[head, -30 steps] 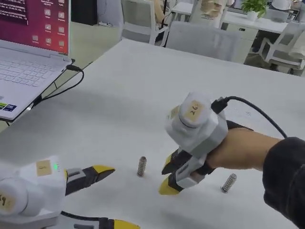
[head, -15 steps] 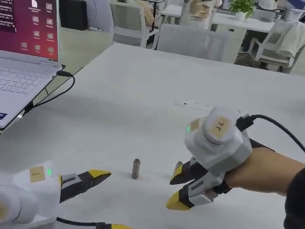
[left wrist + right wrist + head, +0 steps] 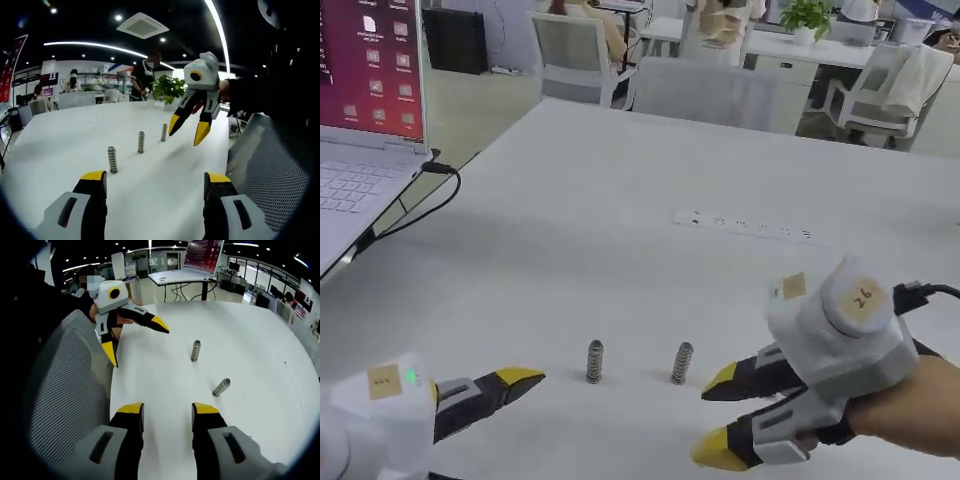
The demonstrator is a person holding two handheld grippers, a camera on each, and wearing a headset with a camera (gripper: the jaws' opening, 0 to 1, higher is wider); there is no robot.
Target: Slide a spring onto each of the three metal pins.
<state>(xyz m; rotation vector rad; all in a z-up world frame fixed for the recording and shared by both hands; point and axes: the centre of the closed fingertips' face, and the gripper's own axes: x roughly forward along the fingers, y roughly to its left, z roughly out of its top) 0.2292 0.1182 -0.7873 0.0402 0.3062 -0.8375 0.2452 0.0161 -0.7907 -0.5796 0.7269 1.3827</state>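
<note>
Supervisor: Hands and poses; what do you see?

Observer: In the head view the right hand wraps the right gripper from behind at the lower right; its jaws point left and slightly down toward the table; the left gripper comes in low from the lower left and points right; the two face each other across the work.

Supervisor: Room to move?

Observer: Plenty; bare white tabletop runs beyond the springs to a power strip well behind them; the far edge lies further back, with chairs past it; a laptop and its cable sit at the left edge, well apart from both grippers; in the left gripper view a mesh chair back stands close on the person's side.

Supervisor: And the jaws; the springs?

Observer: Left jaws are spread wide with nothing between them; right jaws are parted less widely, also empty and touching nothing. The left gripper view shows three springs upright on the table in a receding row; near spring, middle spring, far spring; the far one is near the right gripper's yellow tips but apart from them; in the head view two springs stand side by side between the grippers; whether a pin sits inside each I cannot tell.
</note>
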